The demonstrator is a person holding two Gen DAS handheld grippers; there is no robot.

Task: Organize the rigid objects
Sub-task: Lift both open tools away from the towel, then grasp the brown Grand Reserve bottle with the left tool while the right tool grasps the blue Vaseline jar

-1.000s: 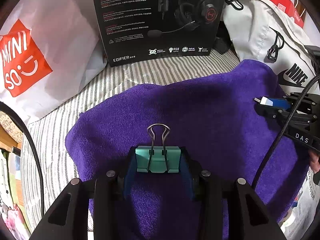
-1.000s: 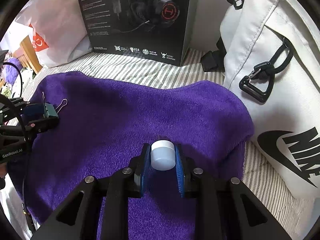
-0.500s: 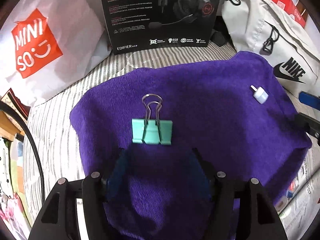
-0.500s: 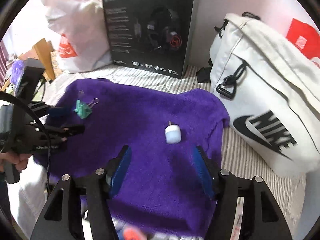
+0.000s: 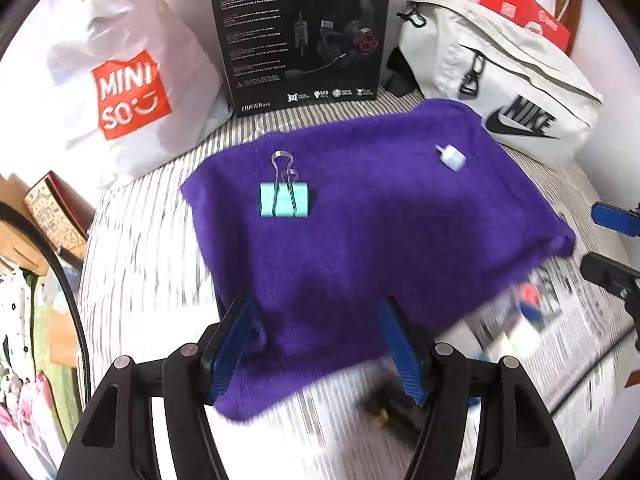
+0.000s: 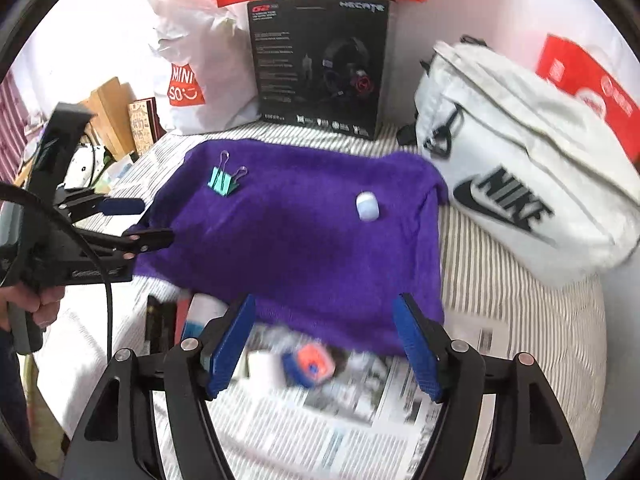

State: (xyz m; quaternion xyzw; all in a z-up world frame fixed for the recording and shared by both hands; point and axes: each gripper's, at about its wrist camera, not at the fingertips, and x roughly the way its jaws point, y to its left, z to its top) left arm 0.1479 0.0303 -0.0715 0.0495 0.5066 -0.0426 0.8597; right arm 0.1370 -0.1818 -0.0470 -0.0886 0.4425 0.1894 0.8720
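A teal binder clip (image 5: 284, 199) lies flat on the purple towel (image 5: 360, 232), far left part; it also shows in the right wrist view (image 6: 223, 182). A small white cap-like piece (image 5: 452, 157) lies on the towel's far right, and shows in the right wrist view (image 6: 367, 207). My left gripper (image 5: 316, 344) is open and empty over the towel's near edge. My right gripper (image 6: 324, 348) is open and empty, above the near edge of the towel (image 6: 304, 232) and blurred items on newspaper.
A black headset box (image 5: 300, 32), a white Miniso bag (image 5: 120, 92) and a white Nike bag (image 5: 504, 92) stand behind the towel. Newspaper (image 6: 340, 420) with a blurred blue-and-orange object (image 6: 310, 364) and other small items lies in front. Striped bedding lies around the towel.
Both grippers let go: the left released the binder clip, the right released the white piece. Both opened and pulled back toward the towel's near edge.
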